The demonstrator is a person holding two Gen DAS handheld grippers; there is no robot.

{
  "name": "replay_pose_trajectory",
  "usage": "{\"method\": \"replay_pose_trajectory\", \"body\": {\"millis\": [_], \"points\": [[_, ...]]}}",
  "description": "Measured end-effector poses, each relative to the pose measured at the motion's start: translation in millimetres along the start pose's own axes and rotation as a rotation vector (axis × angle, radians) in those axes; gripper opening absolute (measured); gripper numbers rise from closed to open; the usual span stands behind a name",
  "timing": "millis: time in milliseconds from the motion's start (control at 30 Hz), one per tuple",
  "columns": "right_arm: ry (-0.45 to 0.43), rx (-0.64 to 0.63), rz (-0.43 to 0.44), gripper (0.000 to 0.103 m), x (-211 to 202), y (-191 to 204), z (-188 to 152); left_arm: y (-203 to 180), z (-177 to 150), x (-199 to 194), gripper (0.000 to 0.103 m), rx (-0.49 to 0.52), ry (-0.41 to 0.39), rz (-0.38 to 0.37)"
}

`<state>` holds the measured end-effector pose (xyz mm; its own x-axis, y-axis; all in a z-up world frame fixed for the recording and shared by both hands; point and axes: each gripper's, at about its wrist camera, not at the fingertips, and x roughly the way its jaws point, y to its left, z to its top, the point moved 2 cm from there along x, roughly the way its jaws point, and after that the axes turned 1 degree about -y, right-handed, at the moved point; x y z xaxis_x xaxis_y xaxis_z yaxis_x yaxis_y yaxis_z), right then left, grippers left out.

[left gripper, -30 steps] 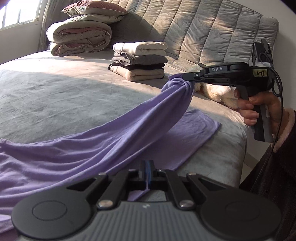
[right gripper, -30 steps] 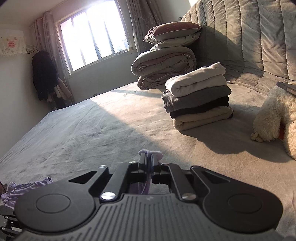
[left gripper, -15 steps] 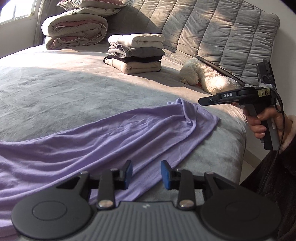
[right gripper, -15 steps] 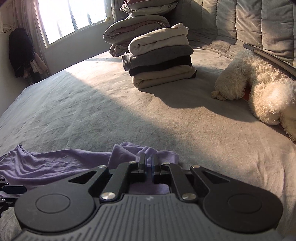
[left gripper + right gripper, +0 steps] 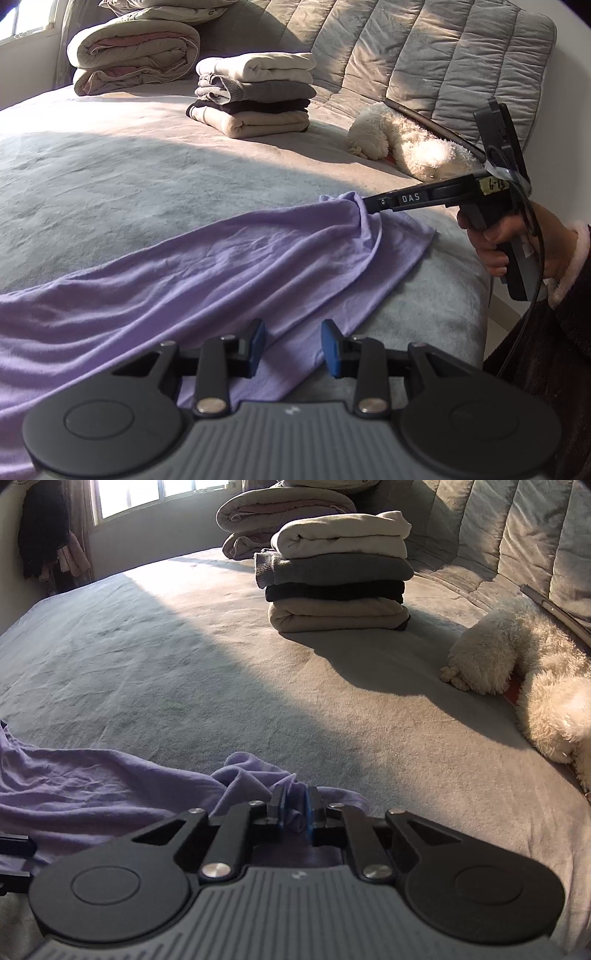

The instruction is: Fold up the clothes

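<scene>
A purple garment (image 5: 229, 266) lies spread in long folds across the grey bed (image 5: 110, 177). My left gripper (image 5: 293, 345) stands open just above the garment's near edge, with its blue pads apart and nothing pressed between them. In the left wrist view my right gripper (image 5: 364, 203) pinches the garment's far corner, low over the bed, with a person's hand (image 5: 517, 240) on its handle. The right wrist view shows that gripper (image 5: 294, 810) shut, a bunched fold of the purple garment (image 5: 92, 786) squeezed between its pads.
A stack of folded clothes (image 5: 255, 96) stands further back on the bed, with rolled duvets (image 5: 133, 55) behind it. A white fluffy animal (image 5: 406, 144) lies by the quilted headboard (image 5: 424, 55). The bed's edge (image 5: 461, 295) drops off on the right.
My left gripper opened and let go of the garment, which dropped from a raised drape onto the bed. My right gripper sank, loosened briefly and now pinches the corner again.
</scene>
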<state>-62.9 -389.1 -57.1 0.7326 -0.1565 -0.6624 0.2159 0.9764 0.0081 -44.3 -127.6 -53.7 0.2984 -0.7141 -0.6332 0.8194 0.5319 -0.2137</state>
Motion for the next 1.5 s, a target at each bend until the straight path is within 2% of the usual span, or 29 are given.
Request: {"method": "replay_pose_trajectory", "body": {"millis": [200,333,600,700,800,867,933,1000,1067,1133,1233,1333,1367,1433,1500], "points": [[-0.091,-0.051,-0.038,0.003,-22,-3,0,-6,3,7,0.034,0.018,0.003,-0.002],[-0.099,-0.039,-0.071,0.003,-32,-13,0,-12,6,13,0.034,0.032,-0.001,-0.006],[-0.014,-0.071,-0.117,0.003,-44,-20,-10,-26,10,23,0.034,0.094,0.001,-0.001],[0.088,-0.091,-0.135,0.003,-40,-25,-19,-26,10,25,0.034,0.096,0.002,-0.004],[0.155,-0.087,-0.106,0.003,-34,-32,-26,-25,10,26,0.034,0.093,0.001,-0.007],[0.121,-0.062,-0.069,0.004,-37,-35,-22,-25,10,27,0.034,0.096,0.000,-0.007],[0.075,-0.034,-0.035,0.019,-41,-37,-16,-25,10,28,0.033,0.099,-0.001,-0.006],[0.036,-0.007,-0.007,0.026,-42,-39,-10,-26,10,29,0.033,0.103,-0.002,-0.005],[0.019,0.031,0.023,0.027,-35,-41,-3,-27,10,29,0.029,0.109,-0.005,0.004],[0.017,0.048,0.051,0.027,-28,-41,0,-27,11,30,0.017,0.114,-0.008,0.015],[0.029,0.042,0.087,0.027,-16,-36,3,-25,12,30,0.006,0.101,-0.009,0.014],[0.061,0.025,0.099,0.027,-1,-28,2,-24,13,31,0.001,0.095,-0.009,0.005],[0.068,0.016,0.087,0.027,3,-26,0,-24,13,30,0.001,0.093,-0.011,0.003],[0.049,-0.012,0.055,0.004,4,-24,-1,-24,13,28,0.000,0.094,-0.015,-0.005],[0.020,-0.026,0.028,0.003,2,-23,-1,-25,14,25,0.000,0.100,-0.017,-0.020]]}}
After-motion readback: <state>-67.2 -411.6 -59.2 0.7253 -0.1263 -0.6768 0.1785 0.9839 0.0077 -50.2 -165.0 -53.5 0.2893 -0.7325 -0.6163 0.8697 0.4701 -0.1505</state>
